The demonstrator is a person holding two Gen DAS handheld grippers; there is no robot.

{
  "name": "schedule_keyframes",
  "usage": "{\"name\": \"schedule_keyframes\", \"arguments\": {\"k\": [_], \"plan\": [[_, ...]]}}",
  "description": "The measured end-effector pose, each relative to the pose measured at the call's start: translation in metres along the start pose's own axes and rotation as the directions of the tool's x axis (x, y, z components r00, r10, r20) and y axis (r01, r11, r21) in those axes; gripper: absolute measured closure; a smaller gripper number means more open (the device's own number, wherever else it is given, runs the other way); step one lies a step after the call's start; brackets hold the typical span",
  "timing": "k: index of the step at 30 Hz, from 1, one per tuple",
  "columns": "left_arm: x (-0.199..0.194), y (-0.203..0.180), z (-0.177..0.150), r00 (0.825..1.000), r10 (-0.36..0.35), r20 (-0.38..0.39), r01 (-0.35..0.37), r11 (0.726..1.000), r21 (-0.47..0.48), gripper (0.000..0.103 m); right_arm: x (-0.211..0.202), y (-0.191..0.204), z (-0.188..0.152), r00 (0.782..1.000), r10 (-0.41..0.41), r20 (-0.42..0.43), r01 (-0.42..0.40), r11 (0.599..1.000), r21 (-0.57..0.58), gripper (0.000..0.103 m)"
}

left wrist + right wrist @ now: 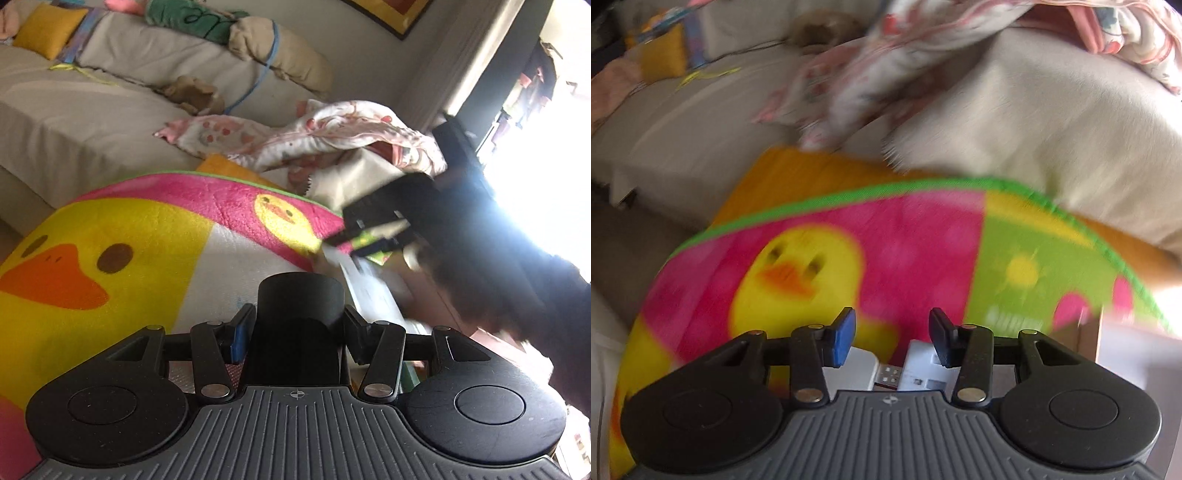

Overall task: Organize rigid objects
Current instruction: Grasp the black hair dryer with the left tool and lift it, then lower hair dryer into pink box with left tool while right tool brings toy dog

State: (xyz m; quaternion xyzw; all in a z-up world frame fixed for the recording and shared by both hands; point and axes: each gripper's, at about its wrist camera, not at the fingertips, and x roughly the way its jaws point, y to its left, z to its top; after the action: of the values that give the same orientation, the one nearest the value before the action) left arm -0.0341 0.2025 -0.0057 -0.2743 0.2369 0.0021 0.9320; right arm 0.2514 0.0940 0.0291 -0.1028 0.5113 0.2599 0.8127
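My left gripper (299, 328) is shut on a black cylinder (300, 295), an upright tube or cup that fills the gap between the fingers, above the duck blanket (129, 236). My right gripper (892, 336) is open and empty, its jaws apart over the same blanket (905, 240). Below it lie a white USB plug (864, 369) and a white block (923, 365), close together. In the left wrist view the right gripper (373, 229) shows blurred at the right, over white boxes (365, 291).
A beige sofa (92, 122) with cushions and a yellow pillow (48, 29) lies behind. A floral cloth (332, 136) is heaped on it. A cardboard box edge (1089, 339) stands at the right. A bright window glares at the far right.
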Motion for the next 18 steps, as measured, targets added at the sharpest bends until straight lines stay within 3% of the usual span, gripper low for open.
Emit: {"name": "schedule_keyframes", "arguments": {"k": [5, 8, 9, 11, 12, 16, 18], "plan": [[0.003, 0.005, 0.003, 1.0, -0.007, -0.01, 0.007, 1.0, -0.025, 0.048, -0.032, 0.016, -0.059, 0.998, 0.063, -0.028, -0.064, 0.997, -0.051, 0.059], [0.004, 0.004, 0.003, 1.0, -0.013, -0.016, 0.012, 1.0, -0.017, 0.048, -0.078, 0.023, -0.094, 0.994, 0.057, 0.092, -0.044, 0.989, -0.139, 0.056], [0.004, 0.004, 0.003, 1.0, -0.018, -0.018, 0.017, 1.0, -0.013, 0.048, -0.099, 0.024, -0.109, 0.986, 0.063, 0.154, -0.035, 0.984, -0.177, 0.051], [0.004, 0.002, 0.003, 0.999, -0.028, -0.021, 0.028, 1.0, -0.002, 0.048, -0.135, 0.022, -0.142, 0.967, 0.069, 0.247, -0.015, 0.976, -0.217, 0.02], [0.005, 0.001, 0.002, 0.999, -0.031, -0.024, 0.031, 0.999, 0.006, 0.048, -0.148, 0.019, -0.16, 0.96, 0.081, 0.268, -0.019, 0.973, -0.229, 0.019], [-0.001, -0.009, 0.001, 0.998, -0.057, -0.025, 0.058, 0.997, 0.05, 0.048, -0.169, 0.004, -0.217, 0.968, 0.132, 0.212, -0.08, 0.968, -0.238, 0.019], [-0.006, -0.016, -0.003, 0.996, -0.081, -0.046, 0.083, 0.996, 0.046, 0.048, -0.166, 0.001, -0.241, 0.978, 0.099, 0.182, -0.058, 0.974, -0.221, 0.019]]}}
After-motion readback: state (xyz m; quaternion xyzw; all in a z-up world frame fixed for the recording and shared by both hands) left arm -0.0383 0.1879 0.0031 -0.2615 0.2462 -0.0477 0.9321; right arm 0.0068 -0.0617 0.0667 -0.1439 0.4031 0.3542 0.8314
